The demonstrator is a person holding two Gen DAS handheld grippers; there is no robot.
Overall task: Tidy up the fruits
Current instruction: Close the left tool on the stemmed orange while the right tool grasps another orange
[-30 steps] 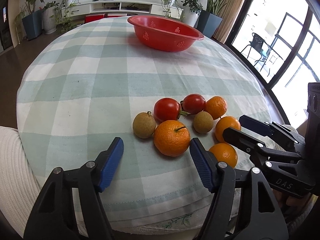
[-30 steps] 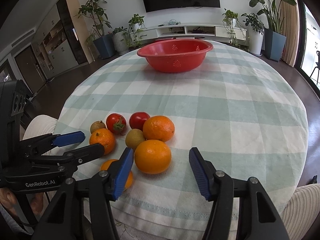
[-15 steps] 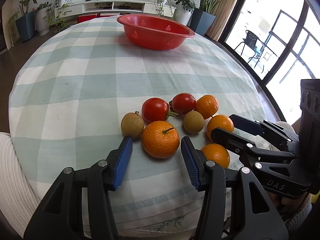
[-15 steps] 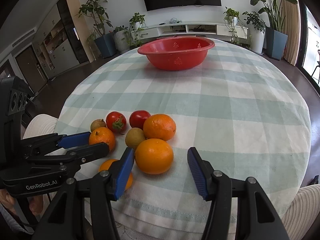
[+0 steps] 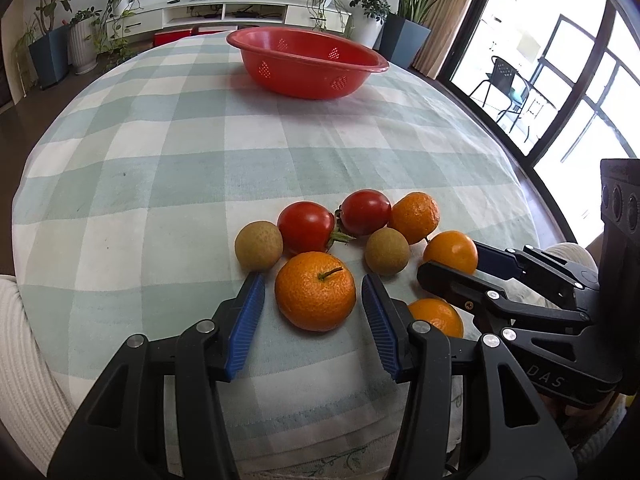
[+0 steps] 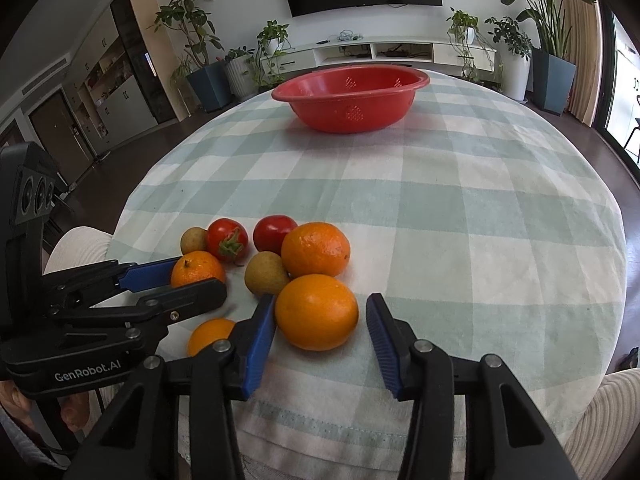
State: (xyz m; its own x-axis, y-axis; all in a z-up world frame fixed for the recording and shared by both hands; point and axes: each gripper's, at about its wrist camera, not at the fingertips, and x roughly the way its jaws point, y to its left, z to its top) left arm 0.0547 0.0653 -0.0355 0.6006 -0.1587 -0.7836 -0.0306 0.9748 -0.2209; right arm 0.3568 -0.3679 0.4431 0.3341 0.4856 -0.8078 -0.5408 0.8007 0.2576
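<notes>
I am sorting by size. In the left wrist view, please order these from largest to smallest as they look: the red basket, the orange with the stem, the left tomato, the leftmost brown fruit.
1. red basket, though farthest
2. orange with the stem, nearest, so flattered
3. left tomato
4. leftmost brown fruit

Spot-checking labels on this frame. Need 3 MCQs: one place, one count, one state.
1. Where is the red colander?
A. far side of the table
B. beside the fruit
C. on the floor

2. How many tomatoes?
A. one
B. two
C. four

3. What sits between the left tongs?
A. a stemmed orange
B. a tomato
C. nothing

Key:
1 A: it stands far behind the fruit pile.
2 B: one tomato and another tomato, side by side.
3 A: the stemmed orange lies between the blue pads, small gaps either side.
</notes>
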